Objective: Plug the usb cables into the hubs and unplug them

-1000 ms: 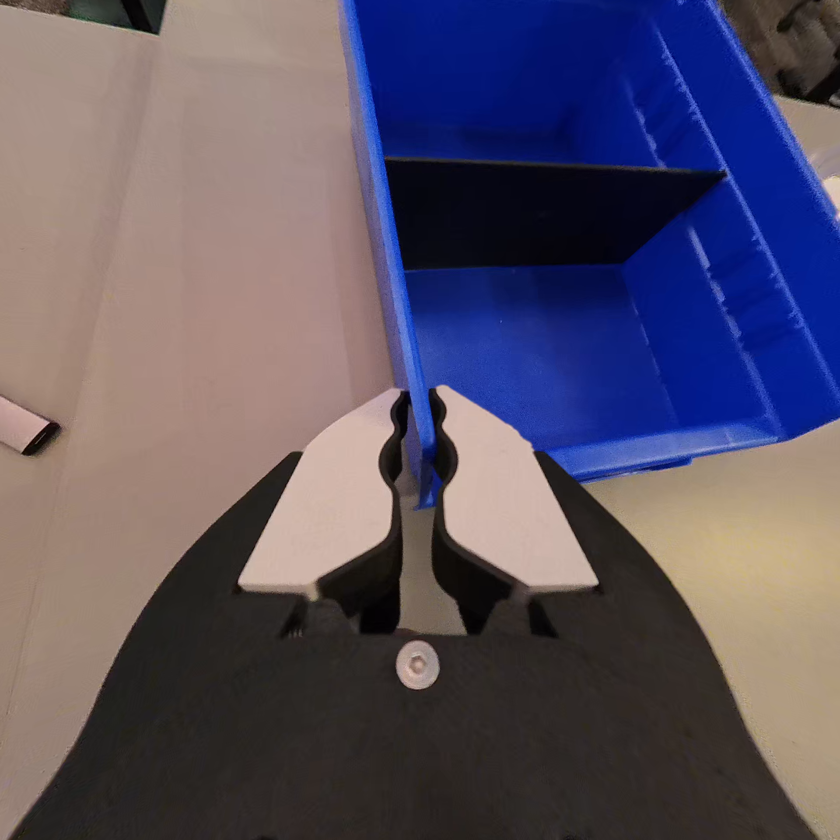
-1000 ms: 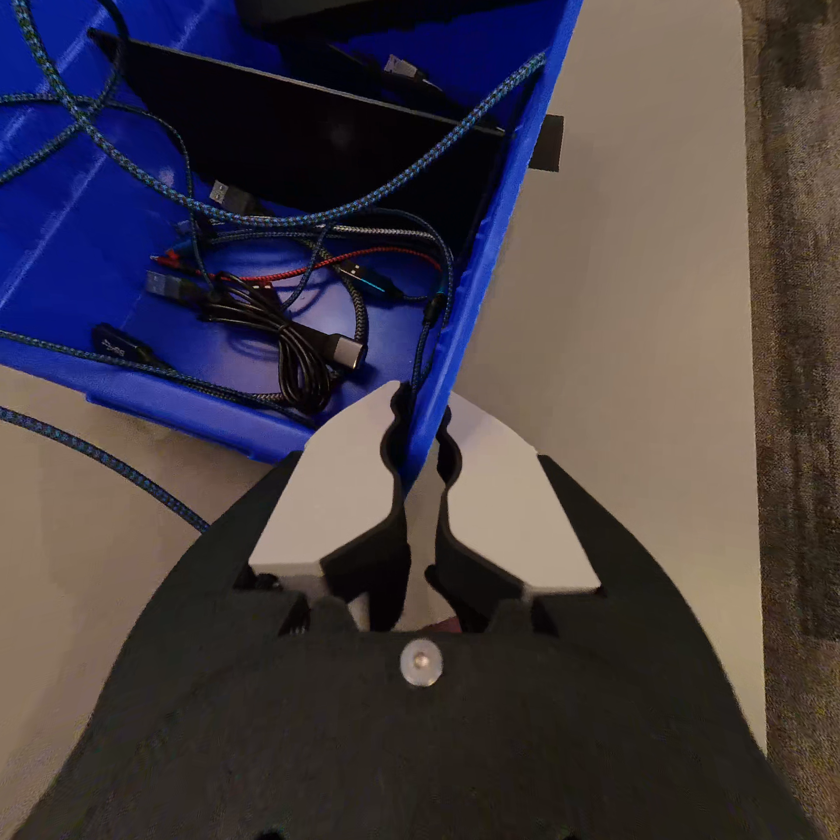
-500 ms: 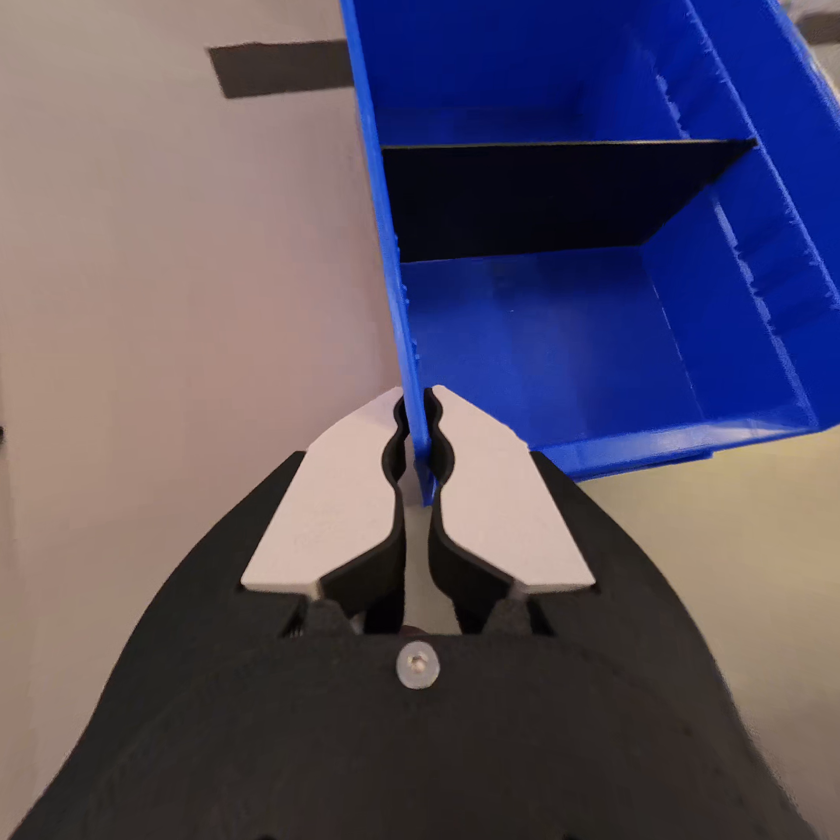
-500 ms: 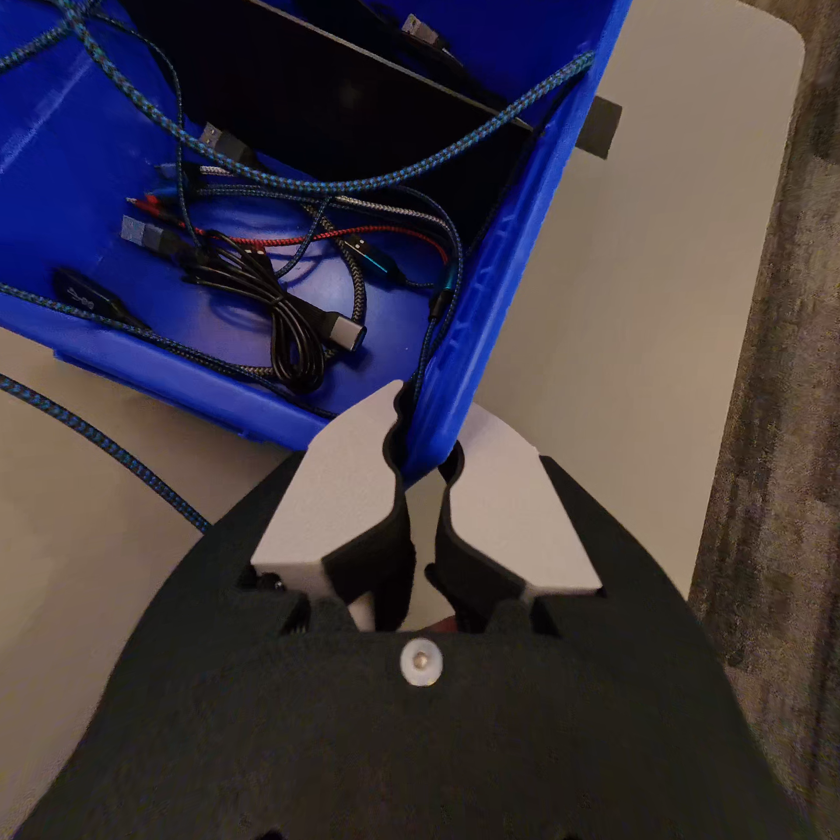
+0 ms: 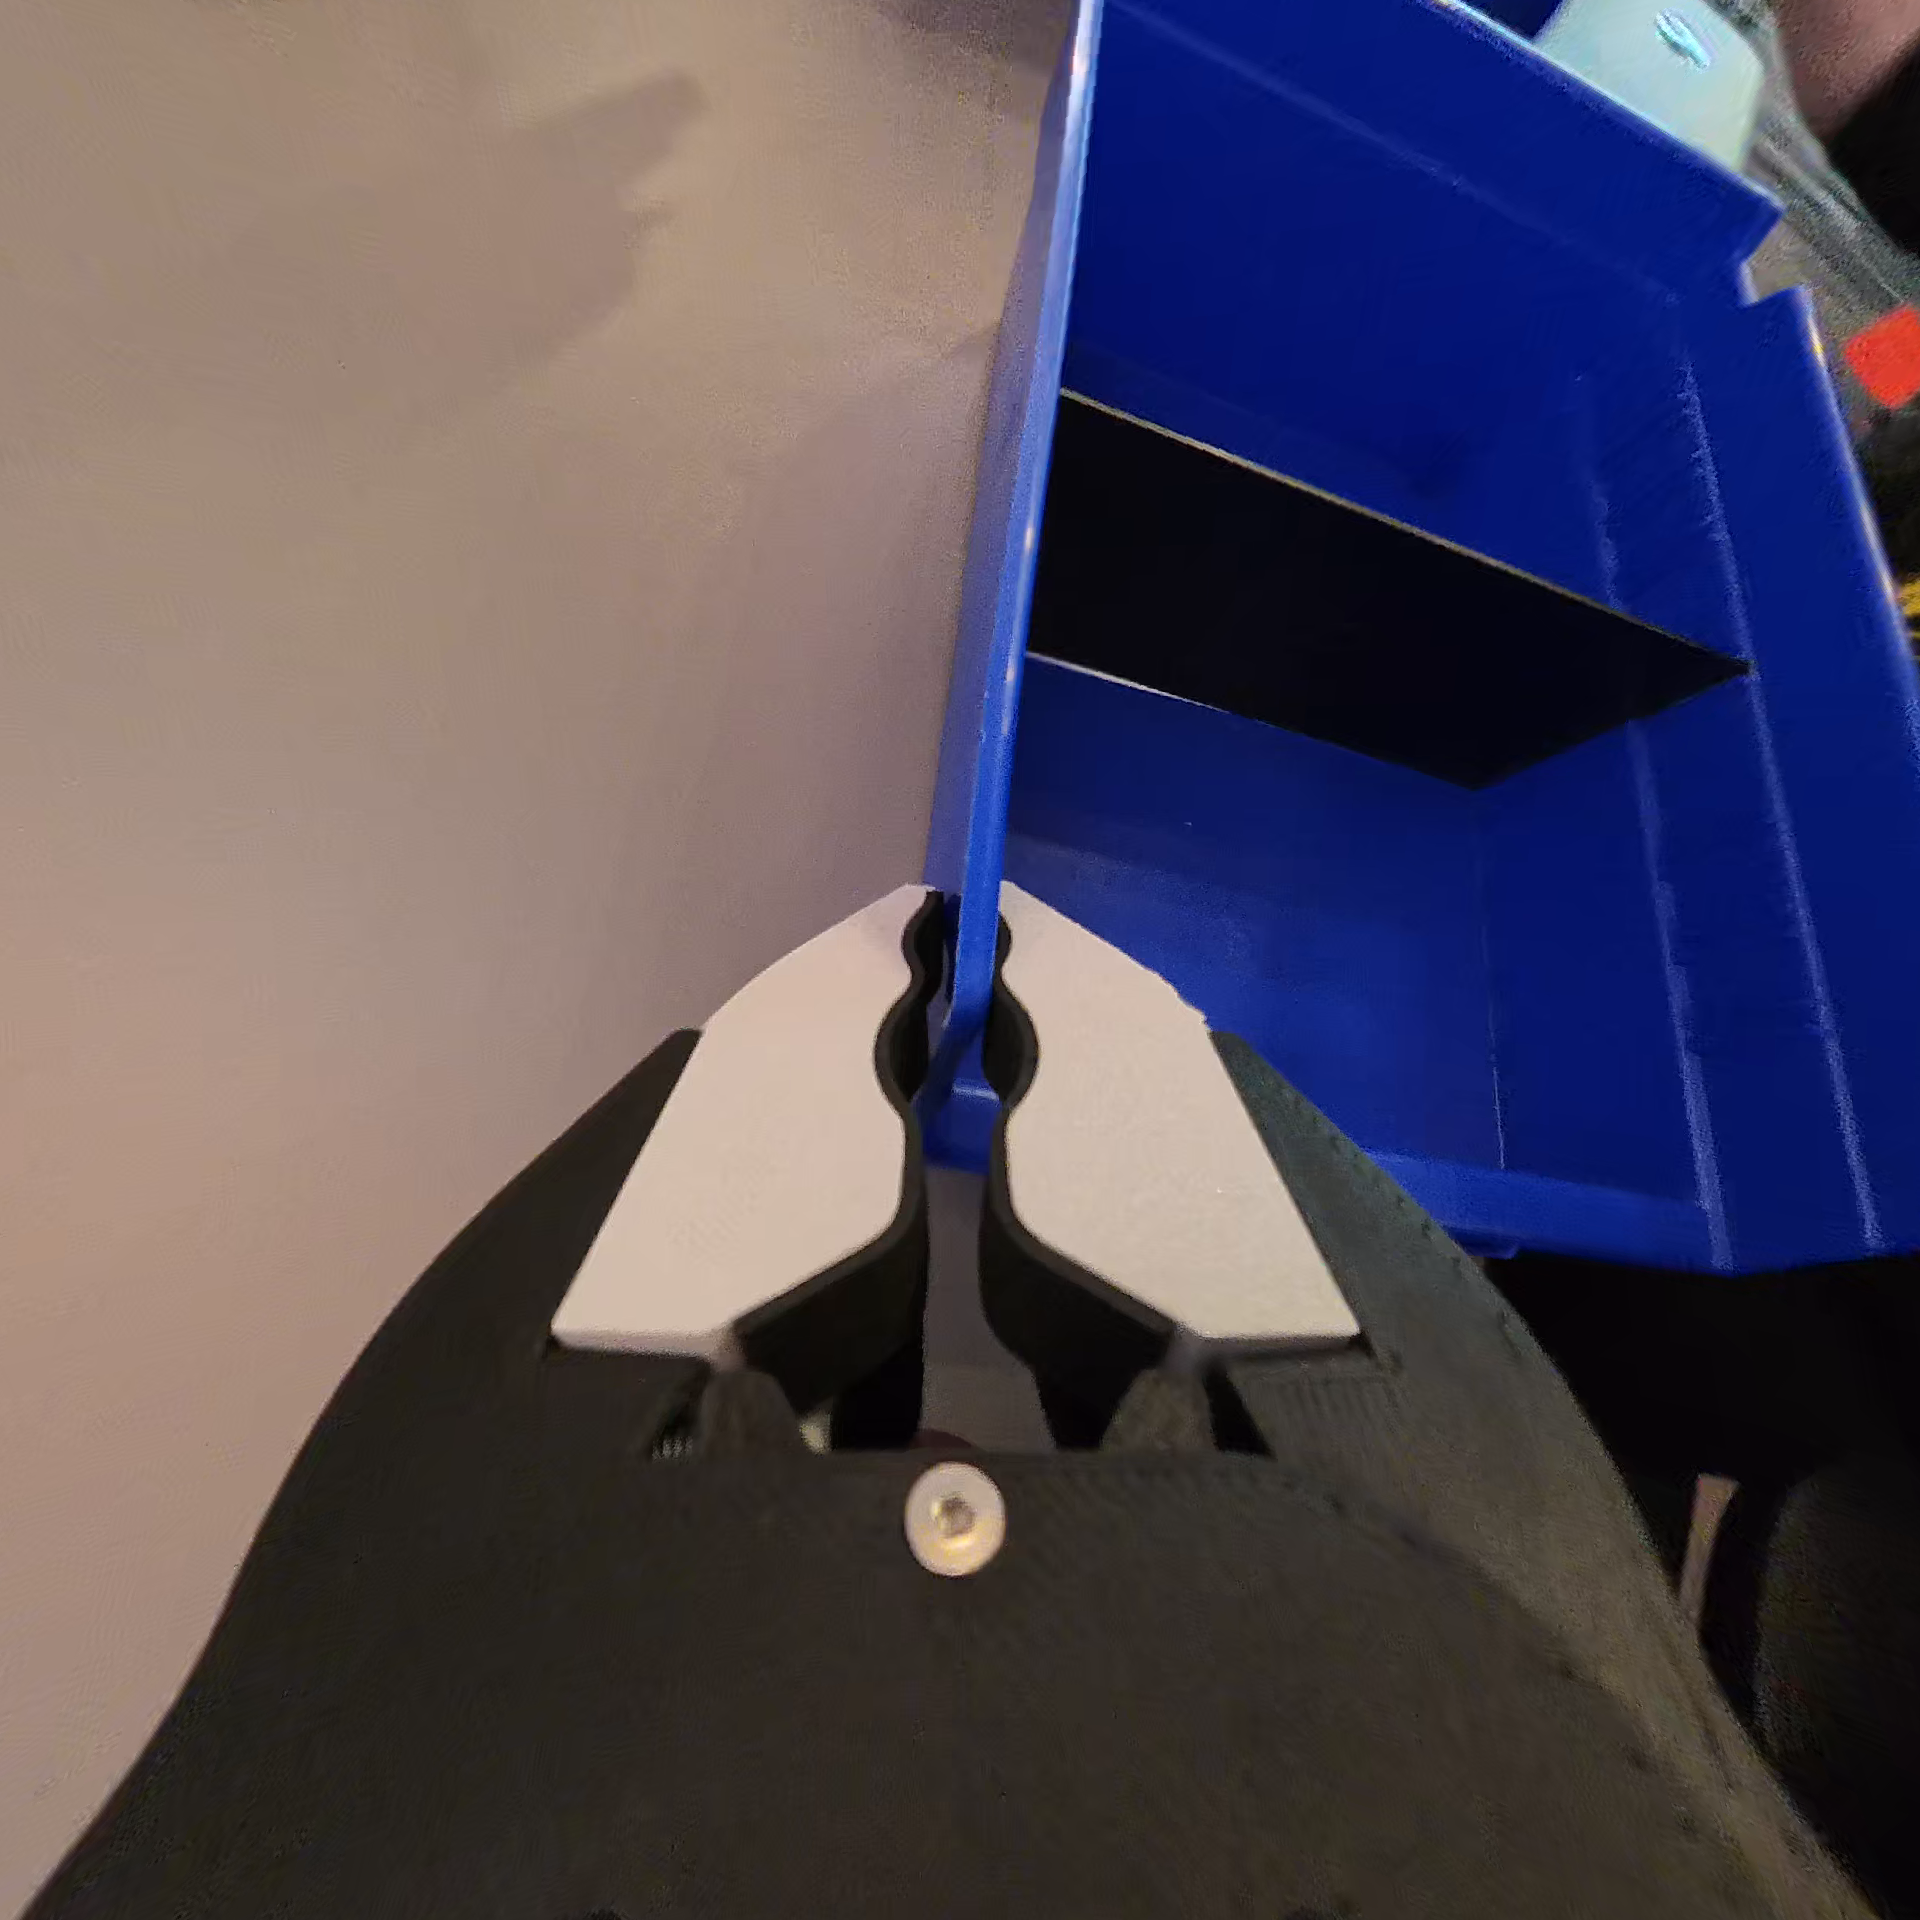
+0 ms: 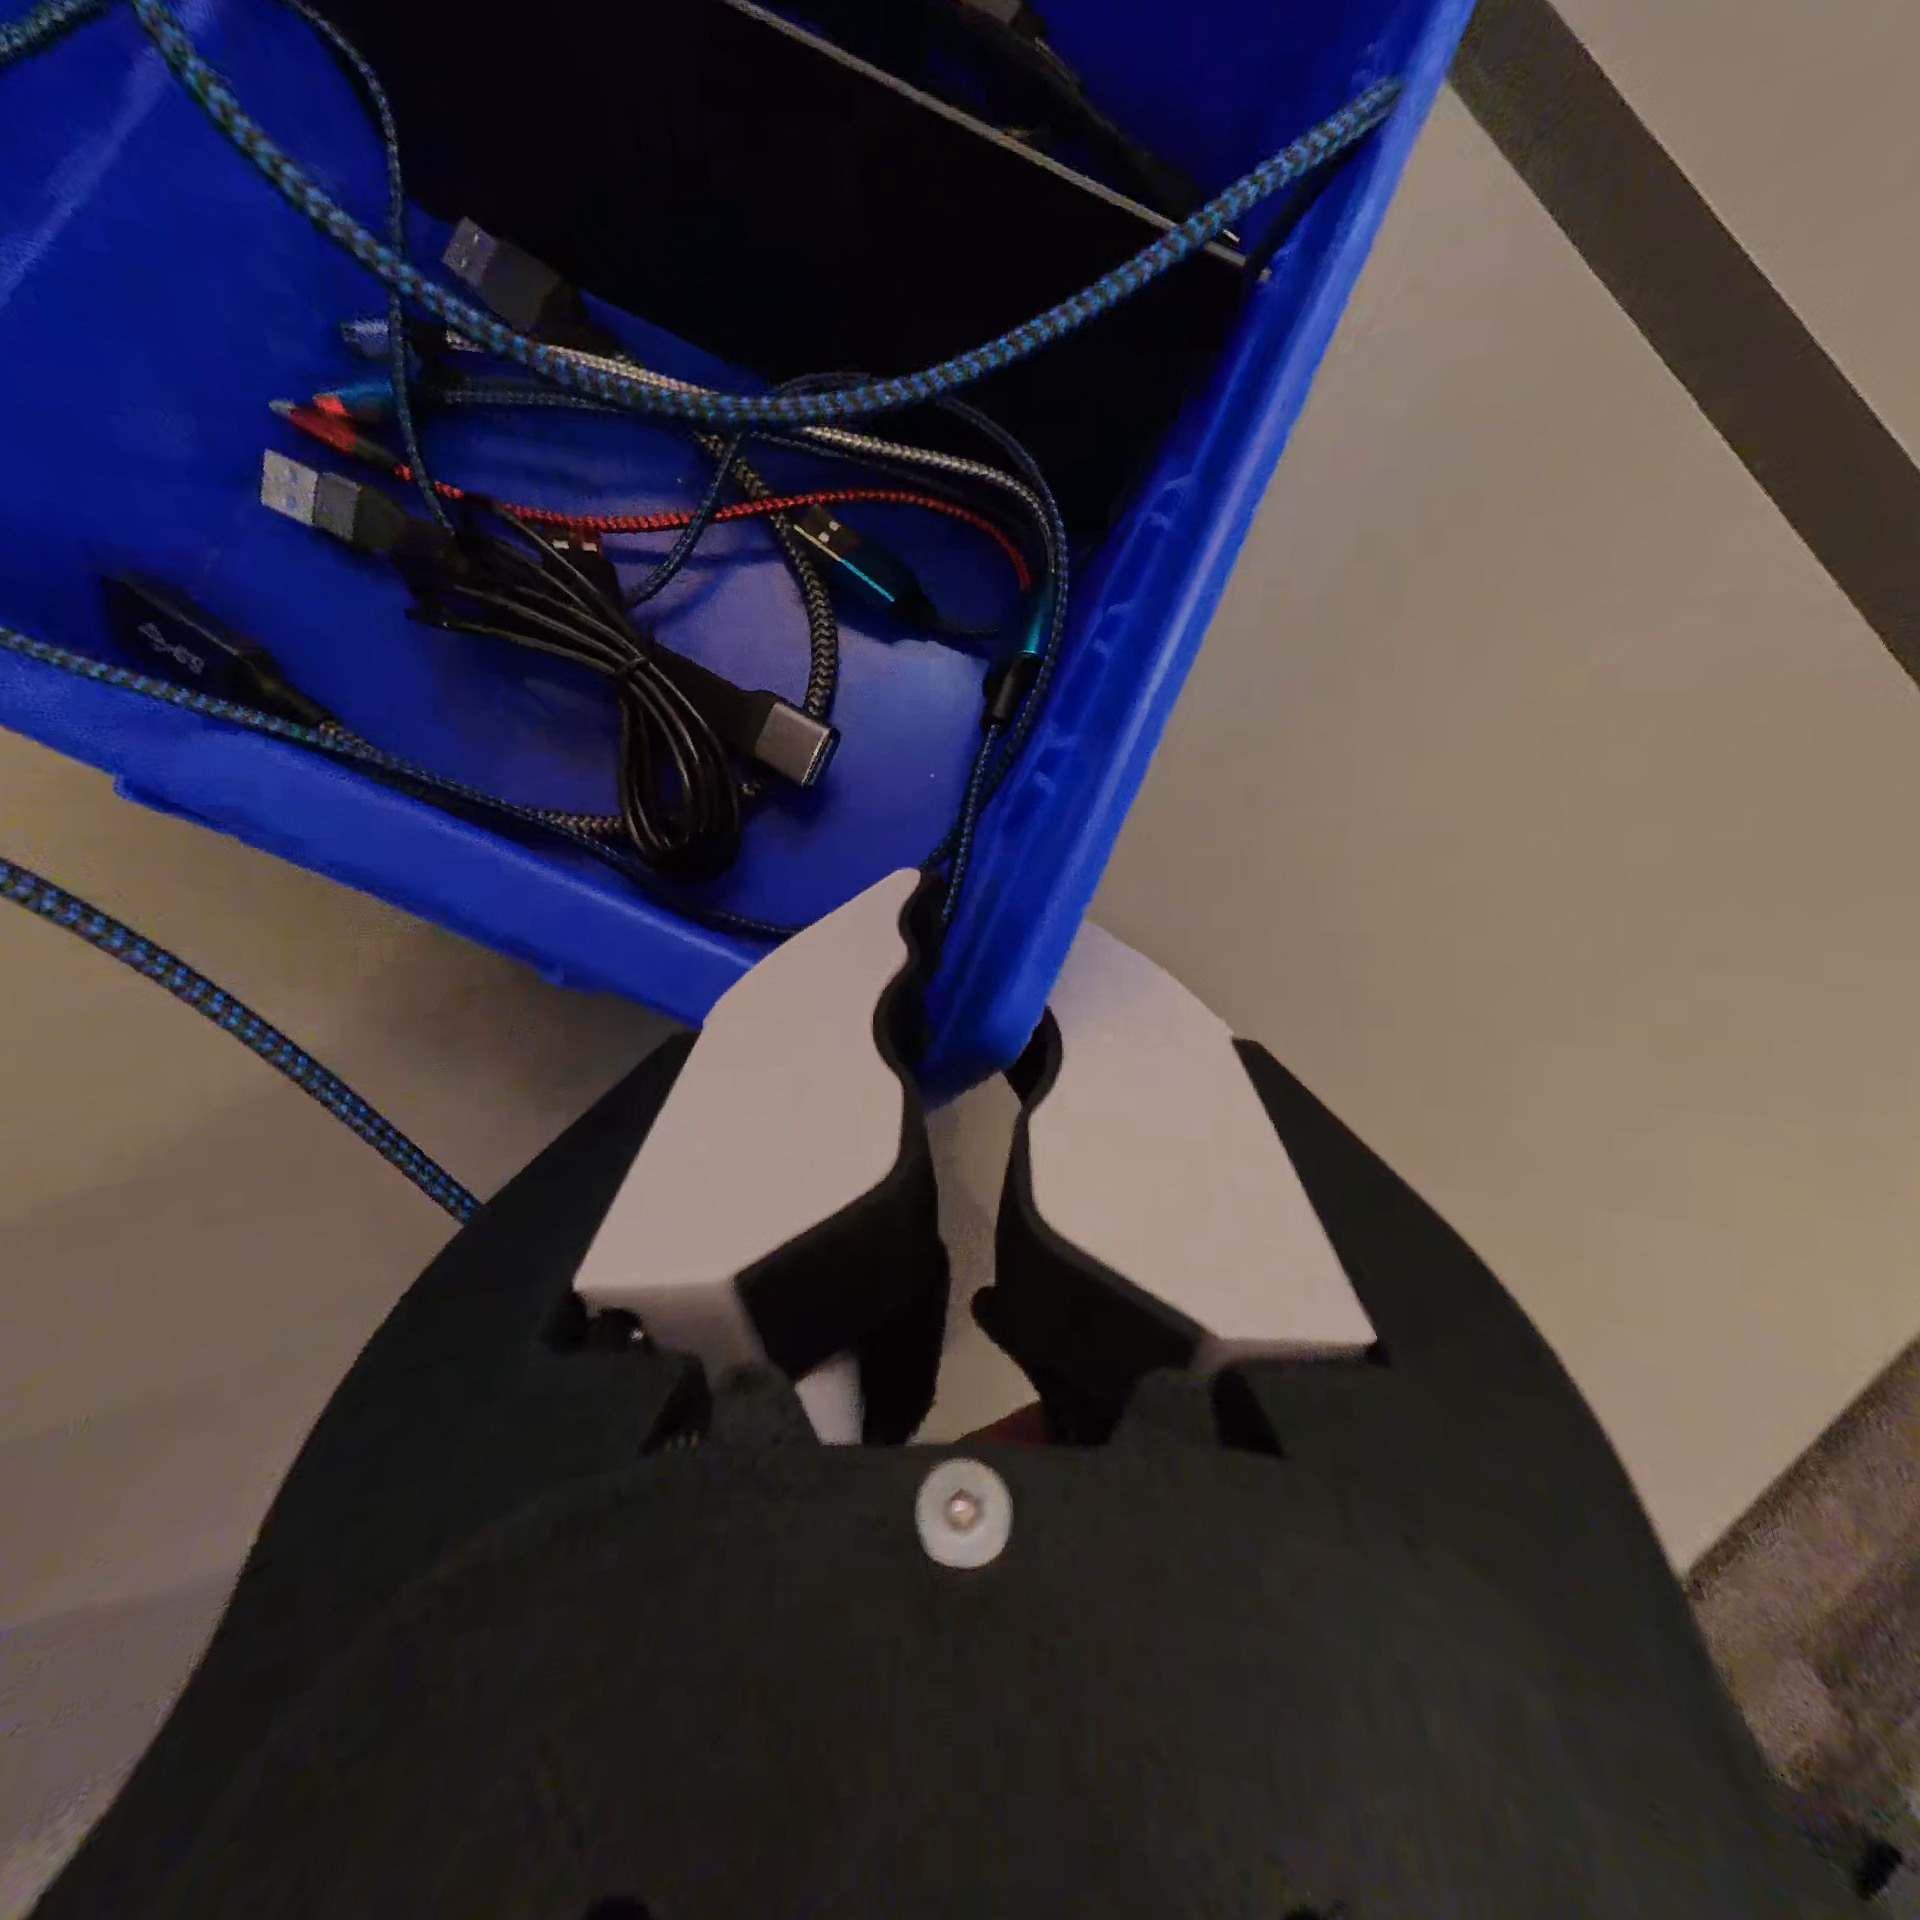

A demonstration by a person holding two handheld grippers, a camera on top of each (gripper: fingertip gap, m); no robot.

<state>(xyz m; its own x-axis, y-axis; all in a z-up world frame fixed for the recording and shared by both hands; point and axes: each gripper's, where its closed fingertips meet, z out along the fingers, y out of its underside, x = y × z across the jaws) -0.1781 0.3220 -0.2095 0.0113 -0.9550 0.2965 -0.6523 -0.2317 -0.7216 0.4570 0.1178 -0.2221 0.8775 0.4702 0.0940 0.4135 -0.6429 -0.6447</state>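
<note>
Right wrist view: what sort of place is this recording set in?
Probably an office or lab workbench: a plain pale table, grey carpet beyond its edge, and a blue storage bin holding tangled USB cables.

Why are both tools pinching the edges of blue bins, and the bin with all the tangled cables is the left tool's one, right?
Not quite. The cables lie in the bin that the right tool pinches, as the right wrist view shows. The left tool does pinch a blue bin's wall, but the left wrist view shows that bin's compartments bare, split by a black divider.
</note>
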